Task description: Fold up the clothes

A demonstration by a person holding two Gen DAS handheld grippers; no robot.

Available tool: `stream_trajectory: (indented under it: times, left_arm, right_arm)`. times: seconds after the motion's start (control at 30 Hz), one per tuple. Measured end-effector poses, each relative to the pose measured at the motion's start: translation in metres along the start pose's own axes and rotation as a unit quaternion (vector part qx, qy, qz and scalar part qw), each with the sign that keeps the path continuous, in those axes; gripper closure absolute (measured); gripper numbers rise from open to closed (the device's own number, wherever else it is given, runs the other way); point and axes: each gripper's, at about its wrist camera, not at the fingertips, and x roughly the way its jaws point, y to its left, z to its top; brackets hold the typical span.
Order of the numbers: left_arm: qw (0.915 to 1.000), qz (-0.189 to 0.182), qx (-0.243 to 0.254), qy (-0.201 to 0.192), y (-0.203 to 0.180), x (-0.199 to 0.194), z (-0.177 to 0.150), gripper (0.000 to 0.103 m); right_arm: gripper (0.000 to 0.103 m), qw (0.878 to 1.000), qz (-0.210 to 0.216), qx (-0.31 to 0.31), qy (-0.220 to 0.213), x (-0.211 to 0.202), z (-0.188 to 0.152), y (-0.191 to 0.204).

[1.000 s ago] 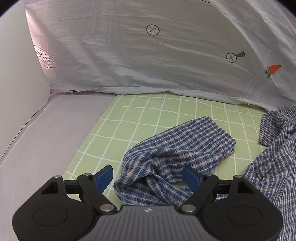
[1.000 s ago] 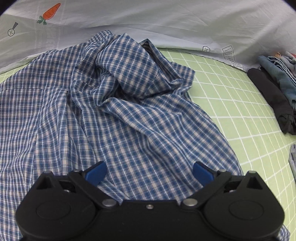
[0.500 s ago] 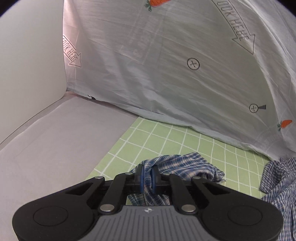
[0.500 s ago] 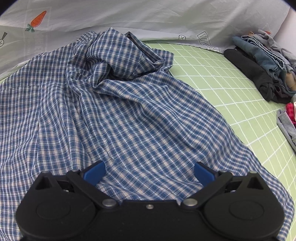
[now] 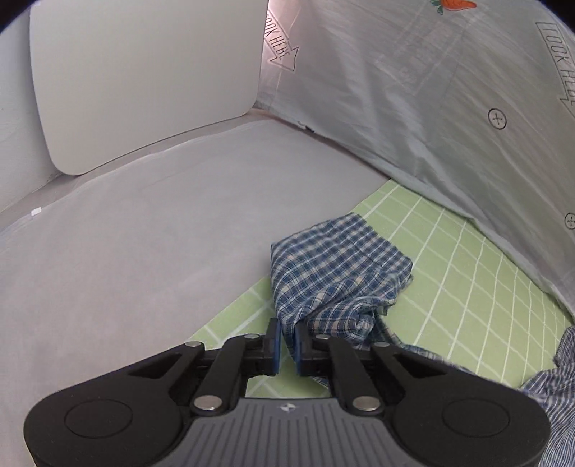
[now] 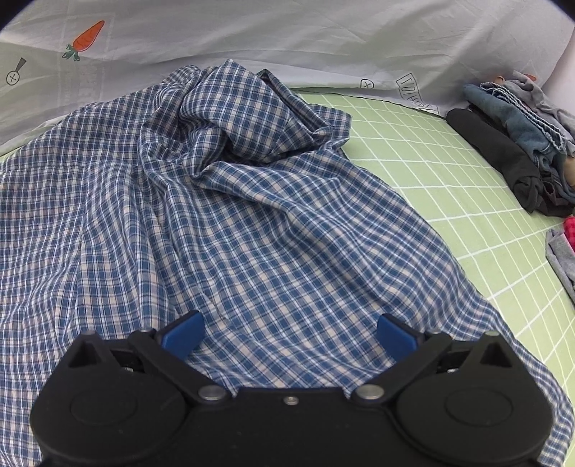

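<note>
Now left tool [image 5: 286, 345] pinching plaid shirt [image 5: 337, 273] sleeve, right tool [image 6: 289, 332] spread above it

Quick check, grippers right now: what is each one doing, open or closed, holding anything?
Left gripper: closed on a bunched sleeve of the plaid shirt.
Right gripper: open, holding nothing, above the shirt.

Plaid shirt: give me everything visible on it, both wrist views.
The plaid shirt is thin woven fabric in a blue, white and pale tan check. It lies rumpled on the green grid mat, its body spread wide, with a bunched heap of folds at the far end near the pale printed sheet. In the left wrist view the left gripper is shut on a crumpled sleeve end, which drapes over the mat's edge. The right gripper hovers open above the shirt's near part.
</note>
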Motion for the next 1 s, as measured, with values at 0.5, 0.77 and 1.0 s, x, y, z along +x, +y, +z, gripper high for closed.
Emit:
stream_trajectory:
  times: [0.5,0.77,1.0]
  left_arm:
    - [0.9982,-0.034,0.035,-0.033,-0.015,-0.018,0.014,0.037]
    - [0.9898,-0.009,0.142,0.009,-0.05,0.036,0.01,0.033]
    - [0.9943,-0.012,0.105,0.017,-0.043,0.054,0.011,0.087]
  right_arm:
    - [0.0,1.0,0.004,0.005,-0.011,0.001,-0.003,-0.001]
    - [0.0,1.0,0.007,0.009,-0.016,0.001,-0.004,-0.001]
    - [0.0,1.0,0.008,0.008,-0.016,0.002,-0.003,0.0]
